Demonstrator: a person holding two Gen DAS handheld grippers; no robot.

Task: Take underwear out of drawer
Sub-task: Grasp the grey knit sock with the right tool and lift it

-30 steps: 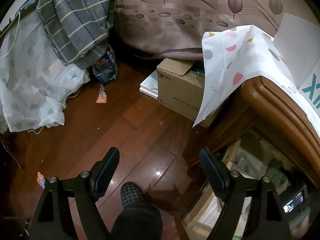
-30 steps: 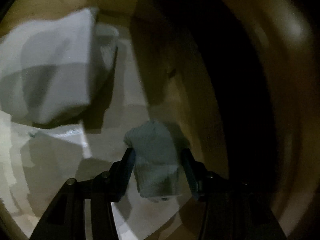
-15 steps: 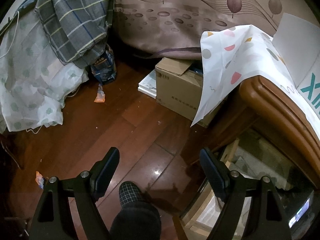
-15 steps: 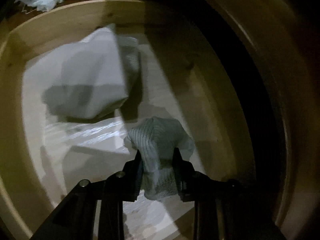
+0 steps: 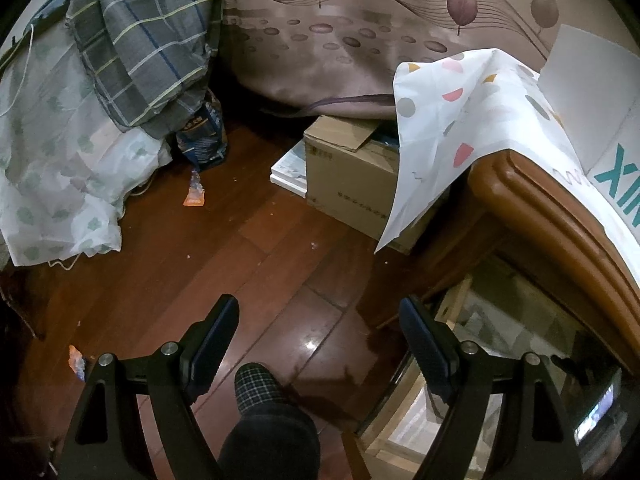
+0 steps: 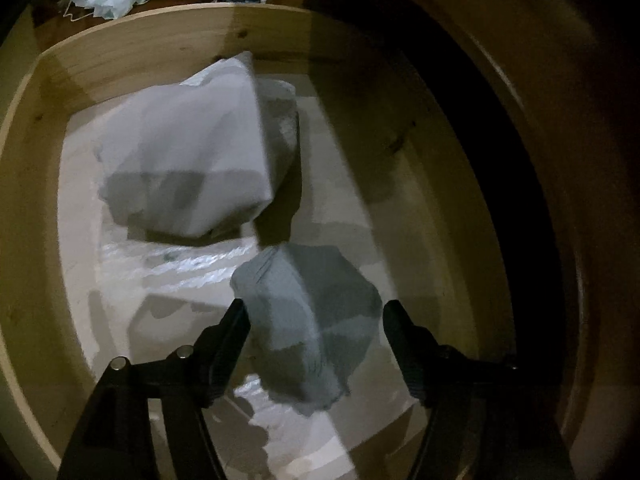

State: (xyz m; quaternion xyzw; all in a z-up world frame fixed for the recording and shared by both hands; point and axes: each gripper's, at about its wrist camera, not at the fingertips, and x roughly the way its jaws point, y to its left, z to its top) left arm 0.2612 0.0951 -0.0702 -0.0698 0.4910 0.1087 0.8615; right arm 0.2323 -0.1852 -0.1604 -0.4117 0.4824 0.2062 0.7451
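The right tongs (image 6: 314,320) are hanging over the open wooden drawer (image 6: 132,48) with their jaws spread apart — the grey underwear (image 6: 308,320) is lying between them on the drawer's pale lining, the left finger just beside its edge, the right finger apart from it. A larger pale folded cloth (image 6: 188,152) is sitting farther back in the drawer. The left tongs (image 5: 320,340) are hovering wide apart over the dark wood floor (image 5: 224,256) — gripping nothing — with a cardboard box (image 5: 348,176) and a dotted white sheet (image 5: 468,120) ahead.
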